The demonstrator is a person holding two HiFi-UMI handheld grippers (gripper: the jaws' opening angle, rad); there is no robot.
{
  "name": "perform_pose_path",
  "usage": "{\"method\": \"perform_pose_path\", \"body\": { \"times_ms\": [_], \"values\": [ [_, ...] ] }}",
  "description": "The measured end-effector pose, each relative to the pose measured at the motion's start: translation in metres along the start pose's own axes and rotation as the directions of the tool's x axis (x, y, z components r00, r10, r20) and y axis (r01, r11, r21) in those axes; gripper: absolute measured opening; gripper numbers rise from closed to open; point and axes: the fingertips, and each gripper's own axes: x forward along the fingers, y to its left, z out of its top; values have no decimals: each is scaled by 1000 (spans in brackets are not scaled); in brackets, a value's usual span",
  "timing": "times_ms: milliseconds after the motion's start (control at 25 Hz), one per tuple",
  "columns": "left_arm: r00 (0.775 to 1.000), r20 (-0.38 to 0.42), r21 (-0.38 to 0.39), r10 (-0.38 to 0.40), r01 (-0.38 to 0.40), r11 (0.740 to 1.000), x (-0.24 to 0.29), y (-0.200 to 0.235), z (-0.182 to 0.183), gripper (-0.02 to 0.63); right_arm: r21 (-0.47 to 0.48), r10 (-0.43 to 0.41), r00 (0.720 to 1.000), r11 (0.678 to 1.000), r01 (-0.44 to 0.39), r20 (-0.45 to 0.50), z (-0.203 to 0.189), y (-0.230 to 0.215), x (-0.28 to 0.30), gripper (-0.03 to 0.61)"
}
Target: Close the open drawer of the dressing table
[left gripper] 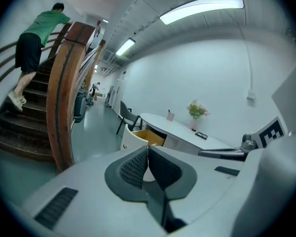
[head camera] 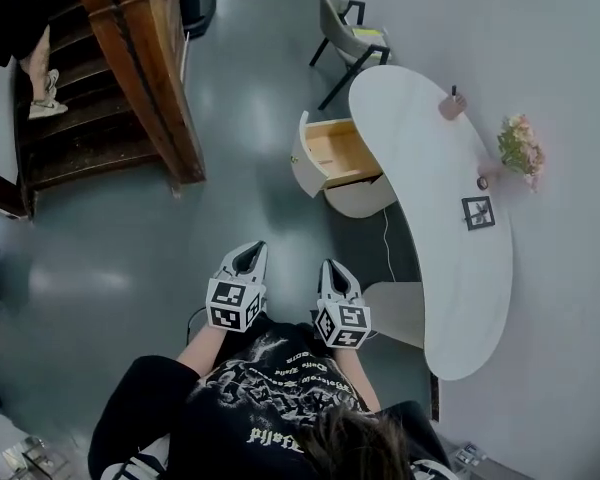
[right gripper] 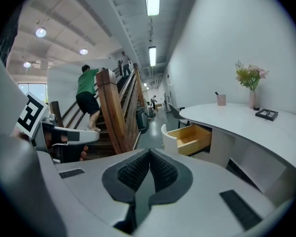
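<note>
The white curved dressing table (head camera: 430,218) stands at the right by the wall. Its drawer (head camera: 330,158) is pulled out to the left, showing a bare wooden inside and a white rounded front. Both grippers are held side by side in front of me, well short of the drawer. The left gripper (head camera: 248,256) has its pads pressed together with nothing between them, as the left gripper view shows (left gripper: 147,151). The right gripper (head camera: 333,270) is likewise shut and empty (right gripper: 149,155). The drawer (left gripper: 140,137) (right gripper: 190,138) lies ahead of both jaws, across open floor.
A wooden staircase (head camera: 130,78) rises at the left, with a person (right gripper: 89,95) climbing it. A chair (head camera: 345,33) stands beyond the table. On the tabletop are a vase of flowers (head camera: 520,148), a pink cup (head camera: 452,105) and a small dark tray (head camera: 477,212).
</note>
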Motion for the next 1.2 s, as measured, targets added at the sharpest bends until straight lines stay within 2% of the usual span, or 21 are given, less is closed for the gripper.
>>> {"method": "perform_pose_path", "body": {
  "times_ms": [400, 640, 960, 1200],
  "values": [
    [1000, 0, -8, -20, 20, 1000, 18, 27, 11, 26, -13, -24, 1000, 1000, 24, -4, 10, 4, 28, 27],
    [1000, -25, 7, -4, 4, 1000, 31, 33, 7, 26, -3, -2, 1000, 1000, 2, -7, 13, -3, 48, 27],
    [998, -42, 21, 47, -47, 999, 80, 35, 21, 26, 13, 33, 999, 999, -33, 3, 37, -44, 92, 27],
    [993, -71, 27, 96, -95, 995, 137, 34, 28, 26, 20, 87, 996, 996, -86, -31, 49, -85, 138, 27]
  ]
}}
